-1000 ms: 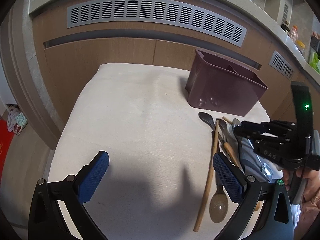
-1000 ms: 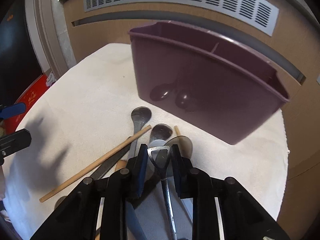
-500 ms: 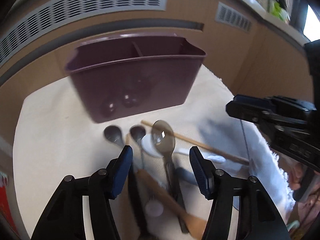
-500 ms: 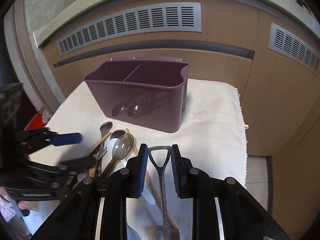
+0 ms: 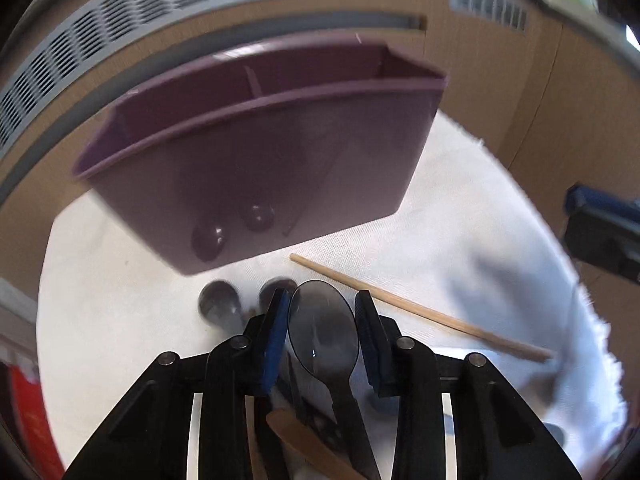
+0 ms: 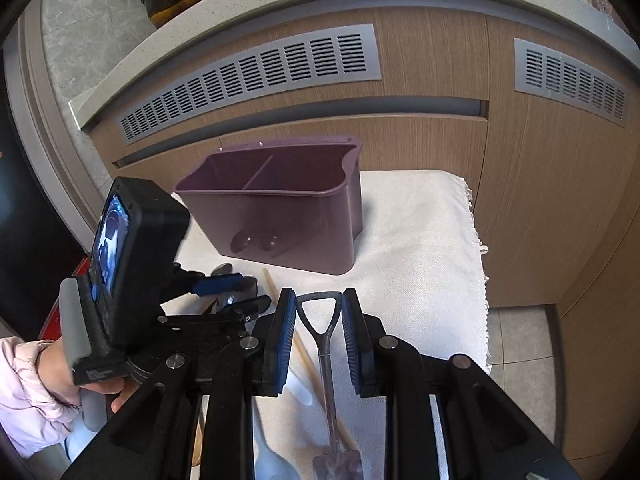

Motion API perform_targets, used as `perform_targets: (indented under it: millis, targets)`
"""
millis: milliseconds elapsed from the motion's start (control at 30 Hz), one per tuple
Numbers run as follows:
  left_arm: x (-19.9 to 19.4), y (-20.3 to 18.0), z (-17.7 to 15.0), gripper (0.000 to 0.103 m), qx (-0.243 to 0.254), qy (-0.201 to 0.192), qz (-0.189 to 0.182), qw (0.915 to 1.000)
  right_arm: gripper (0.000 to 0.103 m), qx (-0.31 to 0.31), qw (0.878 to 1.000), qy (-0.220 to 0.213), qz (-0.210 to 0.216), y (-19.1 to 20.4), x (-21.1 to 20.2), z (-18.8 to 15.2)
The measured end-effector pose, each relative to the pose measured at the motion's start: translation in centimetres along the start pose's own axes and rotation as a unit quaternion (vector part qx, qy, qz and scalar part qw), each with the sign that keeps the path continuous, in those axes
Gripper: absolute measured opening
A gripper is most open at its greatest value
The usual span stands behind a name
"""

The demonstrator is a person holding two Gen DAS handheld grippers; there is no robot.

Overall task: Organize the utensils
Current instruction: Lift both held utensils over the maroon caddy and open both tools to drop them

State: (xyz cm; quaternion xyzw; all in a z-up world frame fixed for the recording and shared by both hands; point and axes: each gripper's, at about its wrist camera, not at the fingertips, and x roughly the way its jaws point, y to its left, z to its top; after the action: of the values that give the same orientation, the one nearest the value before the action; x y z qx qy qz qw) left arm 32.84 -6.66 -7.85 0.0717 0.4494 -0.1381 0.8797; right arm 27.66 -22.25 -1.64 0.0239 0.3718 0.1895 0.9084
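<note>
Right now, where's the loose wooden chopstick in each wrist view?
Left wrist: chopstick runs diagonally right of the left gripper, below the purple bin.
Right wrist: chopstick shows as a short stretch left of the right gripper.
Shared landmark: the purple bin.

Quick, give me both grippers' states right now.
Left gripper: shut on the translucent grey spoon.
Right gripper: shut on the shovel-shaped utensil, gripped at its triangular handle.
</note>
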Motion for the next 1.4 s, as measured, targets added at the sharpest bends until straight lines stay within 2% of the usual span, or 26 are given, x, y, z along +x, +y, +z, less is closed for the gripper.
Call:
perform_targets:
  millis: [133,233,467,600,700,767,867,967,1033,1167,1333,1400]
  targets:
    - [-4.3,1.7,-1.9,0.035,-0.041,-0.058,-0.005,0.9974,0.021,-0.006,1.0,-0.008,0.008,0.9,-1.5,-0.4]
    - [-8.3,3.1,-3.5,0.035,-0.07,-0.101,-0.012,0.9923,0.021,-0.022,1.0,-0.019,0.001,2.2,-3.2,-1.1]
    - [-14.8,3.5,-5.9,0.034,-0.069,-0.169,0.003,0.9832,0.021,-0.051,0.998,-0.037,-0.025,4.8,-6.1,-2.2]
    - [-17.4,3.7,-5.7,0.034,-0.063,-0.198,0.003,0.9781,0.021,-0.056,0.997,-0.051,-0.026,5.6,-7.5,-1.8]
    - [-19.2,3.4,-3.9,0.034,-0.053,-0.224,-0.004,0.9731,0.021,-0.072,0.994,-0.074,-0.027,6.5,-8.8,-0.2]
    - [-21.2,3.7,-1.6,0.034,-0.04,-0.252,-0.006,0.9669,0.021,-0.084,0.992,-0.094,-0.021,7.0,-9.7,1.8]
    - [-24.7,4.5,2.8,0.034,-0.026,-0.299,-0.003,0.9538,0.021,-0.103,0.984,-0.144,-0.022,7.7,-11.9,6.5]
    - [-26.7,5.3,7.4,0.034,-0.021,-0.345,0.028,0.9378,0.021,-0.107,0.974,-0.195,-0.037,7.9,-13.5,11.7]
    - [-26.9,5.9,9.9,0.034,-0.024,-0.364,0.043,0.9303,0.021,-0.106,0.971,-0.211,-0.038,8.0,-13.7,14.4]
    - [-25.1,7.2,12.2,0.034,-0.031,-0.366,0.049,0.9287,0.021,-0.103,0.968,-0.225,-0.045,7.5,-12.1,17.1]
    - [-20.6,7.9,13.0,0.034,-0.034,-0.338,0.053,0.9392,0.021,-0.088,0.975,-0.198,-0.039,6.2,-8.0,17.3]
    - [-18.3,7.8,13.0,0.034,-0.03,-0.318,0.056,0.9461,0.021,-0.082,0.98,-0.177,-0.037,5.5,-5.9,16.9]
